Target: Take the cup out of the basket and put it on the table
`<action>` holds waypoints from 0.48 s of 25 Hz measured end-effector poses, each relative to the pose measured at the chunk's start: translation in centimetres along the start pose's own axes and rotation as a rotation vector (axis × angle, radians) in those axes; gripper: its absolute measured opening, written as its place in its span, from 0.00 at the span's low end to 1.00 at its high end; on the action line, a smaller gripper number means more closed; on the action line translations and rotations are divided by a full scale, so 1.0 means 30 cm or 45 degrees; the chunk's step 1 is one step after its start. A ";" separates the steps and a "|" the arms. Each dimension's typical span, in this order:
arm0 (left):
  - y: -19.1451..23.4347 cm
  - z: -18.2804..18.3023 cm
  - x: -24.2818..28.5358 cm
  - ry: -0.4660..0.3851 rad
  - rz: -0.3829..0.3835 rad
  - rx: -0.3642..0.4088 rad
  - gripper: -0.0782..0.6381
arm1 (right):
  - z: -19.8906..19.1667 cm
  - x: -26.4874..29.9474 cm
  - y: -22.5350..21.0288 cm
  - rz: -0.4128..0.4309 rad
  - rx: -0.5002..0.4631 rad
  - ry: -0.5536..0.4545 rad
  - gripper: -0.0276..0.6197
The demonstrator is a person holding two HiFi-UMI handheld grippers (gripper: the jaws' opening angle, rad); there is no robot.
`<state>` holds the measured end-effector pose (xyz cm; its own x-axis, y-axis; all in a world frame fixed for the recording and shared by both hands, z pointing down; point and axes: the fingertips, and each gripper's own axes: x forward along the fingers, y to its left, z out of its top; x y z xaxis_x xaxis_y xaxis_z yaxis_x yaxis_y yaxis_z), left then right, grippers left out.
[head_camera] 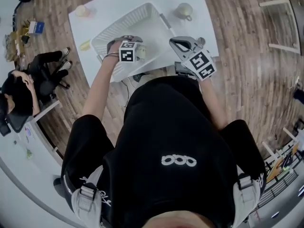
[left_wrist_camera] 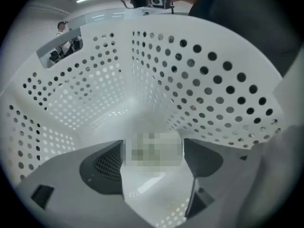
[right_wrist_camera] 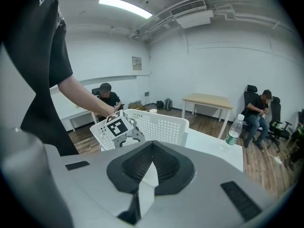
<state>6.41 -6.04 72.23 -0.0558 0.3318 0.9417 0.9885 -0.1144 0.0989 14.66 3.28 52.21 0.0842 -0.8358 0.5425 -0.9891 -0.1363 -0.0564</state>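
Observation:
A white perforated basket (head_camera: 142,20) stands on the white table (head_camera: 199,18). My left gripper (head_camera: 124,42) reaches into the basket's near end. In the left gripper view it (left_wrist_camera: 154,151) is open, its dark pads (left_wrist_camera: 107,163) wide apart over the basket's floor (left_wrist_camera: 118,113). A blurred patch hides what lies between them. A pale rounded thing (head_camera: 141,52) shows beside its marker cube; I cannot tell what it is. A beige cup (head_camera: 184,11) stands on the table right of the basket. My right gripper (head_camera: 178,42) hovers at the table's front edge, shut and empty (right_wrist_camera: 152,146).
A peach-coloured cup (head_camera: 81,11) stands at the table's far left corner and a small yellow item (head_camera: 85,45) lies left of the basket. A water bottle (right_wrist_camera: 232,132) stands on the table. A seated person (head_camera: 19,87) is on the left, others (right_wrist_camera: 259,108) across the room.

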 end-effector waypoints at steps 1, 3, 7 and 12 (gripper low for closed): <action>-0.004 -0.009 0.020 0.014 -0.021 0.003 0.65 | -0.011 -0.007 -0.003 -0.012 0.017 -0.002 0.08; -0.015 -0.020 0.053 0.036 -0.058 0.010 0.65 | -0.029 -0.024 -0.006 -0.031 0.046 -0.005 0.08; -0.015 -0.027 0.077 0.034 -0.093 -0.013 0.66 | -0.052 -0.043 -0.018 -0.058 0.078 -0.002 0.08; -0.010 -0.020 0.069 0.000 -0.099 -0.085 0.66 | -0.059 -0.047 -0.013 -0.058 0.083 -0.004 0.08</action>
<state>5.92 -5.89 74.33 -0.1323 0.3421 0.9303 0.9696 -0.1501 0.1931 14.71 5.45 52.93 0.1296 -0.8296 0.5432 -0.9742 -0.2086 -0.0861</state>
